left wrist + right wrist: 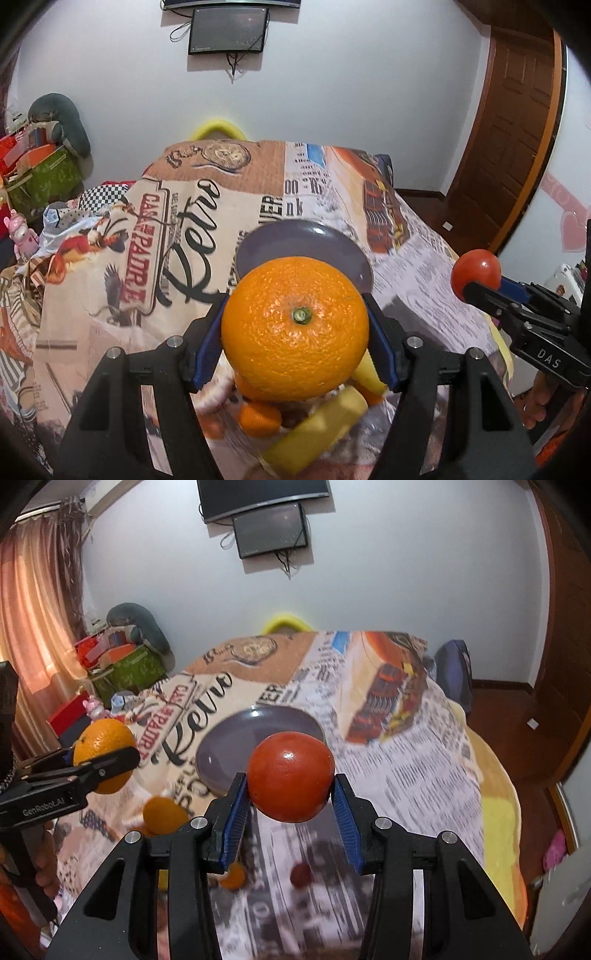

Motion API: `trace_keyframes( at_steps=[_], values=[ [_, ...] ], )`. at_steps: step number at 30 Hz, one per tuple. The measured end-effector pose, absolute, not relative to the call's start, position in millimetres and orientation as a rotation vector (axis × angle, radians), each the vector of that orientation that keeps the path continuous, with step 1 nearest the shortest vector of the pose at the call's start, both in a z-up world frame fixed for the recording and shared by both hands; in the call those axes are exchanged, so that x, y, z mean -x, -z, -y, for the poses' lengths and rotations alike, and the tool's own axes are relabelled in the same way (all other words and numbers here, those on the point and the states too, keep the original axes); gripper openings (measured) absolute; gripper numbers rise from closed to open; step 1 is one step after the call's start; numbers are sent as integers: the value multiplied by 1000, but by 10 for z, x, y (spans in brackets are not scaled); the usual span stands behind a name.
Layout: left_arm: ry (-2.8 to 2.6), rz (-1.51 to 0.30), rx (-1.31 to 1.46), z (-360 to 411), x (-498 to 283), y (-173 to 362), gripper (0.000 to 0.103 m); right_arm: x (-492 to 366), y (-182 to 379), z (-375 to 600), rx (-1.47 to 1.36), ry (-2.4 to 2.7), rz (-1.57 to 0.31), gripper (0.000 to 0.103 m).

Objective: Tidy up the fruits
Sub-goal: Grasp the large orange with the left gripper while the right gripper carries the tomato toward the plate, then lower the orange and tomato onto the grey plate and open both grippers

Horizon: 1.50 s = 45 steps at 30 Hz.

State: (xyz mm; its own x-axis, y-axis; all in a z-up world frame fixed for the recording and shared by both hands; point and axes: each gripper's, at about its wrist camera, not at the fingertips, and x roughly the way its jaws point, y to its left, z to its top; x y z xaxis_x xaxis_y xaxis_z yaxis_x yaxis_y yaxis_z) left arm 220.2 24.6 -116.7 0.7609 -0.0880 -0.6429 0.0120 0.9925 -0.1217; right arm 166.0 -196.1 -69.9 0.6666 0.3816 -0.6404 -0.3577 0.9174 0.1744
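Right wrist view alone shows a small red fruit (300, 874); claws grip orange (295, 328), tomato (291, 776)

Left wrist view: looks forward and down along the left tongs (295, 332), close over the worktop (110, 266)
Right wrist view: same downward slant along the right tongs (291, 786), from further right
Shared: purple plate (280, 240) (229, 746), patterned cloth, wall screen (228, 29), each other's tongs
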Motion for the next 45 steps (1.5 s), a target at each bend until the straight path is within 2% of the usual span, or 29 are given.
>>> trace_keyframes(
  at_steps=[14, 24, 45],
  values=[
    [37, -670, 98, -420, -2774, 1102, 68, -2248, 674, 1686, -16, -444, -692, 42],
    [31, -689, 94, -495, -3204, 1241, 68, -2656, 878, 1507, 17, -455, -715, 42],
    [82, -939, 55, -554, -4071, 2028, 68, -3294, 1567, 1232, 85, -505, -903, 42]
  ],
)
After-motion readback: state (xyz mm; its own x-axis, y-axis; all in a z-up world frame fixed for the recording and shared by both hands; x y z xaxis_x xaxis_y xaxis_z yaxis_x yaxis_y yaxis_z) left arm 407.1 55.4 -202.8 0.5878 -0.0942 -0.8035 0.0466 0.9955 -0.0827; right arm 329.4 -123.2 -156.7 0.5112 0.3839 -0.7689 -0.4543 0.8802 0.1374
